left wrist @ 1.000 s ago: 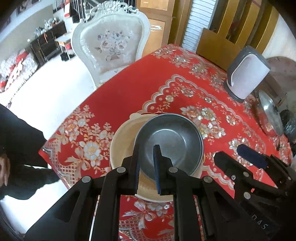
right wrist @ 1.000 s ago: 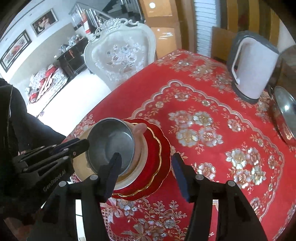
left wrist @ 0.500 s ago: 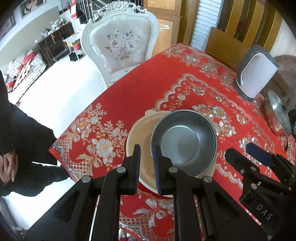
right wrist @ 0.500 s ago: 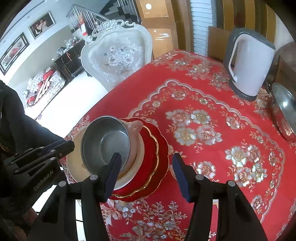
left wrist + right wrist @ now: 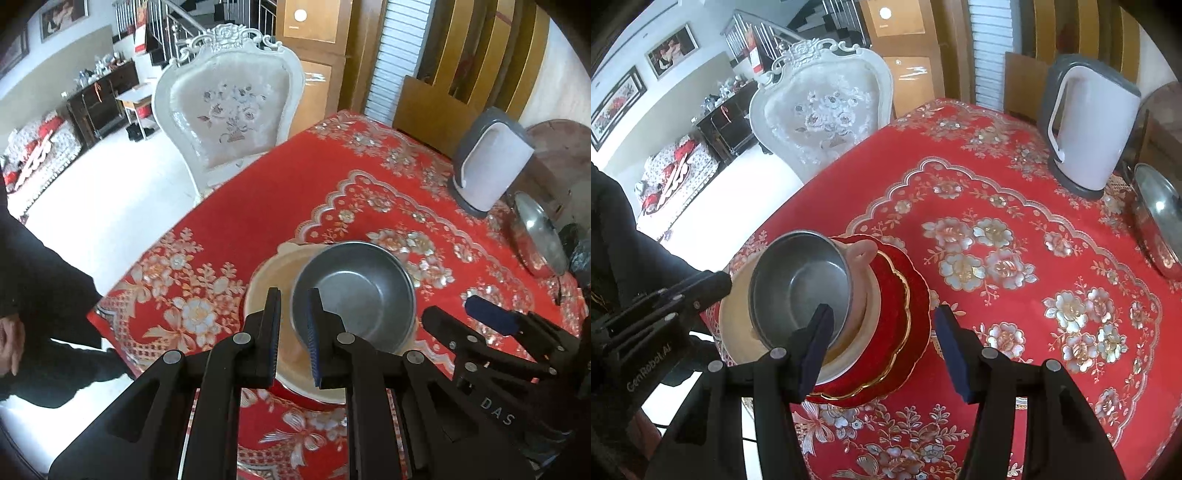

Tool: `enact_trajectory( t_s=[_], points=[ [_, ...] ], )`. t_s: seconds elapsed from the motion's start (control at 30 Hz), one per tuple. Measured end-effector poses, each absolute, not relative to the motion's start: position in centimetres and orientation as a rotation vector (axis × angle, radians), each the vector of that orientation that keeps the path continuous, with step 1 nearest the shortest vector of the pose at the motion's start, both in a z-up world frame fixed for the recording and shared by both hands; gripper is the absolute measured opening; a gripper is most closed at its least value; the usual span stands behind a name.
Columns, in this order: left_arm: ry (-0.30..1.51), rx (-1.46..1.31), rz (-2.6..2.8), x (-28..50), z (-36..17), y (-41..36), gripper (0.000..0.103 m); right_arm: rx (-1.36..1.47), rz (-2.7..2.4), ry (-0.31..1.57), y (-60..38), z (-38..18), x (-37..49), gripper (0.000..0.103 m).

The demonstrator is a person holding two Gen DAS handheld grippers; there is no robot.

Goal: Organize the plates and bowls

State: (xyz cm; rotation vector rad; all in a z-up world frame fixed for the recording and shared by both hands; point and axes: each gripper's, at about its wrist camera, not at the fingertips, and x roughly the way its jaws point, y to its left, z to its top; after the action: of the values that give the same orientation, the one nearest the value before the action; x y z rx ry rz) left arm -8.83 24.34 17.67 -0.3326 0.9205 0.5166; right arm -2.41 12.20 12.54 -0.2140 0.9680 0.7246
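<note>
A steel bowl (image 5: 354, 291) (image 5: 801, 280) sits in a cream dish (image 5: 269, 273) (image 5: 738, 314) on a stack of red gold-rimmed plates (image 5: 901, 295) near the table's front left corner. My left gripper (image 5: 293, 299) hangs above the stack, its jaws a narrow gap apart with the bowl's near rim showing between them; I cannot tell whether they touch it. In the right wrist view it shows at the left (image 5: 713, 284). My right gripper (image 5: 882, 325) is open and empty above the red plates; it also shows in the left wrist view (image 5: 458, 310).
A red flowered cloth (image 5: 1015, 229) covers the table. A white kettle (image 5: 1089, 125) (image 5: 491, 162) stands at the back right, a steel lid (image 5: 1160, 218) at the right edge. A white carved chair (image 5: 229, 110) stands behind the table. A person in black (image 5: 33, 295) is left.
Both grippers have risen and drawn back, so the stack looks smaller. The left jaws have parted a little. The bowl stays on the stack.
</note>
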Motion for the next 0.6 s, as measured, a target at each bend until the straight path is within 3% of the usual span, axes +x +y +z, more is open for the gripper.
enact_trajectory(
  t_s=[0.6],
  points=[
    [0.951, -0.246, 0.451, -8.2, 17.7, 22.9, 0.012, -0.208, 0.712, 0.985, 11.9, 12.5, -1.8, 0.057]
  ],
)
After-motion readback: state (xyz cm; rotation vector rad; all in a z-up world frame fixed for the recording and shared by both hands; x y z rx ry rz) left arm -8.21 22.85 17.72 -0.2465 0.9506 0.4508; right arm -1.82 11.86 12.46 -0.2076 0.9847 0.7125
